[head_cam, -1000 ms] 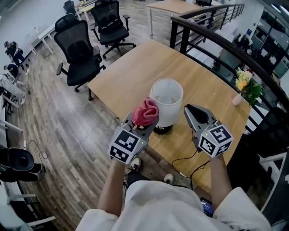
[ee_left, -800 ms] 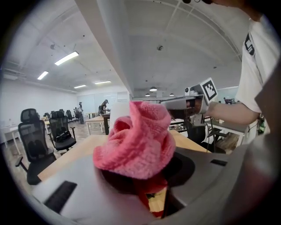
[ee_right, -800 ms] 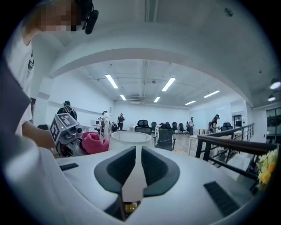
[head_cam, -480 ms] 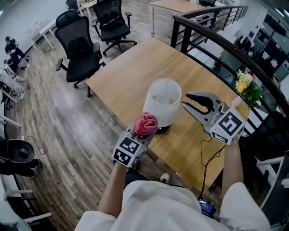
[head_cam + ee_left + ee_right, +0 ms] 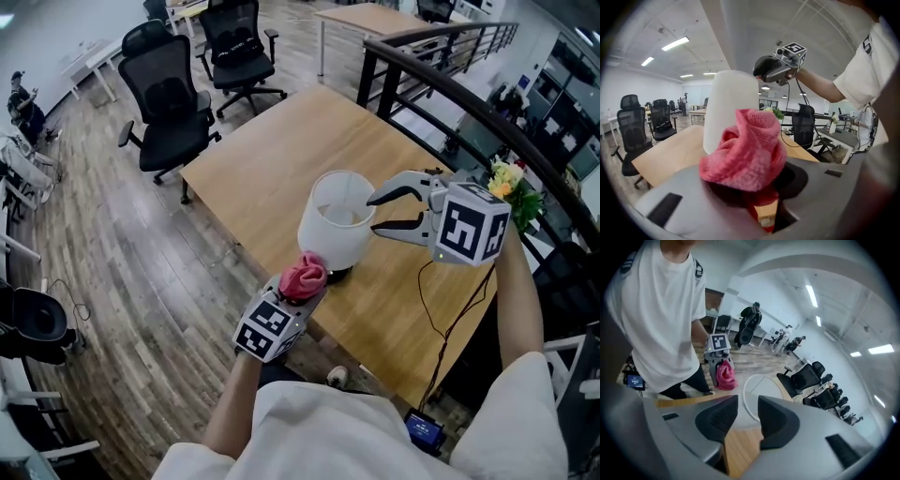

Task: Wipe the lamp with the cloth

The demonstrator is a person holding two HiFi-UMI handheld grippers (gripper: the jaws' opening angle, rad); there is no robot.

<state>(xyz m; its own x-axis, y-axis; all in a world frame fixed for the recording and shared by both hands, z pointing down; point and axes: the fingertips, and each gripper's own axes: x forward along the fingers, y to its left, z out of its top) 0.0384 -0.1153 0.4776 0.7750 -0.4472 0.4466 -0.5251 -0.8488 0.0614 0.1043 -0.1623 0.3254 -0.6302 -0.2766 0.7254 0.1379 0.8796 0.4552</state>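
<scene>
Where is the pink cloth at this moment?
In the head view, the cloth is held in the left hand-held gripper, beside the lamp base, at the table near edge.

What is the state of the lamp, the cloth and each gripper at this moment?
lamp: upright on the table.
cloth: bunched up, clamped in the left jaws, low beside the lamp.
left gripper: shut on the cloth.
right gripper: jaws opening at the lamp's top rim, pads not pressing it.

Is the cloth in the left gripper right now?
Yes, the left gripper view shows the pink cloth bunched up and clamped between the jaws of the left gripper.
</scene>
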